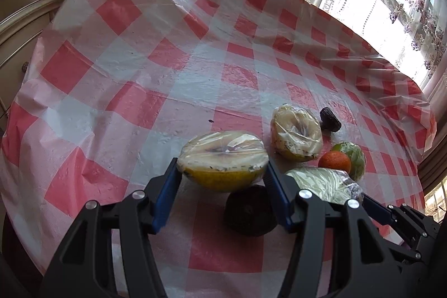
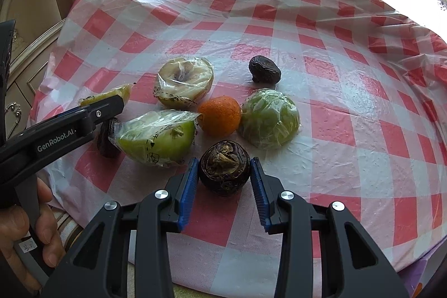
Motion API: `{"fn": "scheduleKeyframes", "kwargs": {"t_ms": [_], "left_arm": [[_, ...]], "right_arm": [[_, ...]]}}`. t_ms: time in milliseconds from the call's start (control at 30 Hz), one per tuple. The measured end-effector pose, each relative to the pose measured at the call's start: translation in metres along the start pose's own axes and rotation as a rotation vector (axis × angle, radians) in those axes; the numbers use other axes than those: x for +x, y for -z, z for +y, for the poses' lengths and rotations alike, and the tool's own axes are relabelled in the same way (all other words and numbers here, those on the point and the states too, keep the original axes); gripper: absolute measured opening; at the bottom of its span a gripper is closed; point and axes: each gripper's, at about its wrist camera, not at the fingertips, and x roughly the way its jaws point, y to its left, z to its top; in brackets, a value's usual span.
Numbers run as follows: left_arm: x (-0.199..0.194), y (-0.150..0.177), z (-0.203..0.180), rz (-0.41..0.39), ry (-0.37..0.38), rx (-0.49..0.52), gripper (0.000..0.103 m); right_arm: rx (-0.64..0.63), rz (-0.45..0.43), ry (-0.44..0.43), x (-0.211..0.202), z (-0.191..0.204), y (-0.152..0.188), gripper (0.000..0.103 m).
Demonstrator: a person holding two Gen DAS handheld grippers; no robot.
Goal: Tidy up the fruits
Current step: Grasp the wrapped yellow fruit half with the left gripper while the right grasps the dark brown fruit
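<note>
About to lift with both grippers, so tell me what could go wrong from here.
1. The left gripper clamps a film-wrapped yellow fruit half; slick wrap could let it slip.
2. The right gripper is shut on a round dark fruit, which may roll out of the pads.
3. The orange and wrapped green half lie close by; a swing could knock them.

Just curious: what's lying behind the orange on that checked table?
Behind the orange lies a yellow fruit half in plastic wrap, cut side up; farther right, a dark wrinkled fruit. The tablecloth directly behind the orange is hidden.
</note>
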Motion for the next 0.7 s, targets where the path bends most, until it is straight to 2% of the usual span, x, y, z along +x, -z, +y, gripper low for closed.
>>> {"fn": "scheduleKeyframes", "kwargs": {"t_ms": [367,533,700], "left_arm": [[-0.011,-0.003,0.0,-0.05,-0.011,-0.004,0.059],[-0.021,-0.006,-0.005,-0.091,-0.021,0.013,0.059],[-0.03,-0.009,-0.014,-0.12,-0.004,0.036,0.059]], "right_arm": [[0.062,-0.044,-0.046,-0.022,-0.017,0.008,0.037],[0.085,-0.073,-0.019,-0.042,-0.03,0.015,0.037],[0.137,-0.094,0.029,-0.07,-0.06,0.033,0.037]]}}
